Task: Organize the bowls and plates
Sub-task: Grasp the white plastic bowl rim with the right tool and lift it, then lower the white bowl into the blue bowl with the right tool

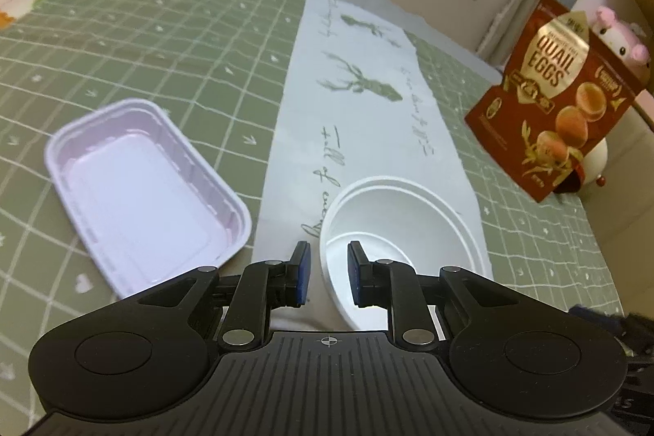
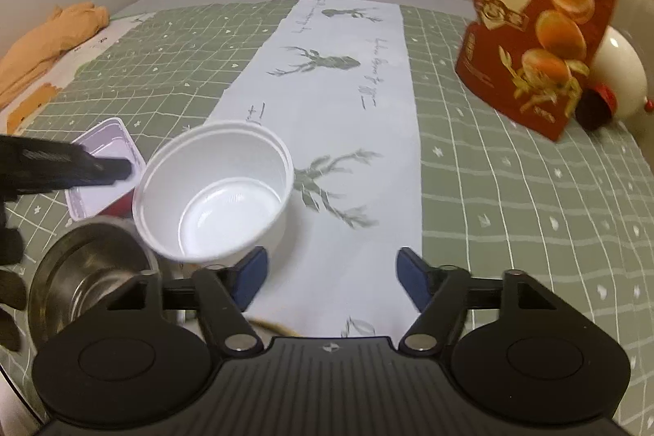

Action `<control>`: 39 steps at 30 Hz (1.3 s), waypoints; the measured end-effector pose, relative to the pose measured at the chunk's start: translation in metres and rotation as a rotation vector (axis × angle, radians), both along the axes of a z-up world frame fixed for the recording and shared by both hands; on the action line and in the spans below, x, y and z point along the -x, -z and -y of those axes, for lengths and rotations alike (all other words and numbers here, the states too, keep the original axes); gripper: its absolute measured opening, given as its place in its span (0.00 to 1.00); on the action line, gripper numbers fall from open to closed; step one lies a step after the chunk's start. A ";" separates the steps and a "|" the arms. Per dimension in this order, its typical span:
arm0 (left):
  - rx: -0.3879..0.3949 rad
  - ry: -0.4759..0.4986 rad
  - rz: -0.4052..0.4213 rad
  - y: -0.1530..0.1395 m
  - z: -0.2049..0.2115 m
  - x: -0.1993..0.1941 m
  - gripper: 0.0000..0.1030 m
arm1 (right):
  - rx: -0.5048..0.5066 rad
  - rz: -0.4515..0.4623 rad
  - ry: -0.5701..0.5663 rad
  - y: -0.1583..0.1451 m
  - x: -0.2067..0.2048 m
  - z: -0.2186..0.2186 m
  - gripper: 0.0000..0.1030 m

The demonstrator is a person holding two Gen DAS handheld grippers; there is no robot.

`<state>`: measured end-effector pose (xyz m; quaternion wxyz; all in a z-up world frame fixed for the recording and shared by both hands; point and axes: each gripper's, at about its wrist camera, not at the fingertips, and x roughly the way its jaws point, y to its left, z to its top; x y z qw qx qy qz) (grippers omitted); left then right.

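Note:
A white plastic bowl [image 1: 392, 231] stands on the white deer-print runner [image 1: 368, 101]. My left gripper [image 1: 328, 274] has its two blue pads on either side of the bowl's near-left rim, with a narrow gap, so I cannot tell if it grips. In the right wrist view the bowl [image 2: 216, 191] looks tilted, with the left gripper's black body [image 2: 61, 168] at its left. A pale purple rectangular tray [image 1: 143, 191] lies left of the bowl. A steel bowl [image 2: 90, 272] sits at the lower left. My right gripper [image 2: 331, 276] is open and empty over the runner.
A red quail eggs bag [image 1: 560, 97] stands at the right, also in the right wrist view [image 2: 539, 19]. A pink plush toy [image 1: 617, 35] and a white round object [image 2: 621, 76] lie behind it. An orange cloth [image 2: 45, 39] lies far left on the green checked cover [image 1: 143, 39].

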<state>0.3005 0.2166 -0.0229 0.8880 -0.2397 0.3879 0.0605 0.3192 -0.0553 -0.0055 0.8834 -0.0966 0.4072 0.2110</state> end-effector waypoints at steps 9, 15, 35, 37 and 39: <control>0.006 0.041 -0.087 0.038 -0.003 -0.032 0.21 | -0.097 -0.127 -0.049 0.019 -0.043 -0.035 0.75; 0.048 0.069 -0.119 0.053 0.002 -0.041 0.23 | -0.060 -0.266 0.044 0.057 -0.078 -0.052 0.64; 0.024 0.181 0.030 -0.054 0.078 0.043 0.25 | -0.124 0.057 0.002 -0.045 0.037 0.007 0.30; 0.030 0.192 0.021 -0.057 0.086 0.056 0.25 | -0.133 0.070 0.006 -0.051 0.053 0.020 0.30; 0.021 0.202 0.007 -0.058 0.094 0.067 0.25 | -0.162 0.053 0.008 -0.053 0.064 0.034 0.30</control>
